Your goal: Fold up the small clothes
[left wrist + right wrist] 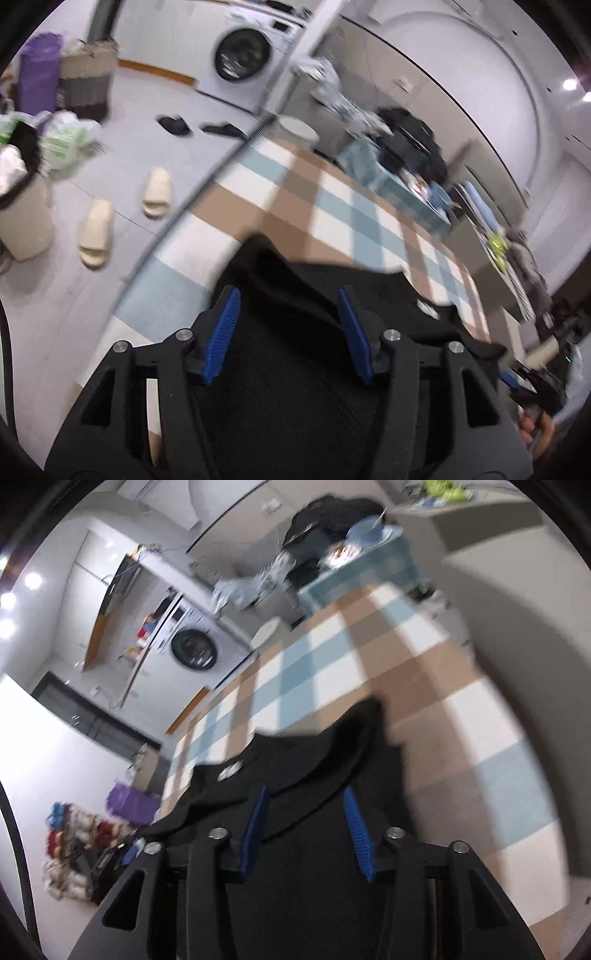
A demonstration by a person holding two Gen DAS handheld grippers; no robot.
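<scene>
Checked cloth (pixel 332 206), flat woven squares of tan, pale blue and white, covers the work surface. Black garment (pixel 314 295) lies on it, matte fine-mesh knit, neckline scooped, a small round pale label (pixel 428 307) near the collar. Left gripper (pixel 290 295): black frame, ribbed blue pads (pixel 225 332), jaws spread apart over the fabric; whether they touch it is unclear. Right gripper (pixel 308 795): same build, jaws likewise apart above the garment (pixel 314 886). Both views motion-blurred.

Black hand-held gripper (pixel 290 293), blue ribbed pads (pixel 223 332), silver screws (pixel 391 335)
</scene>
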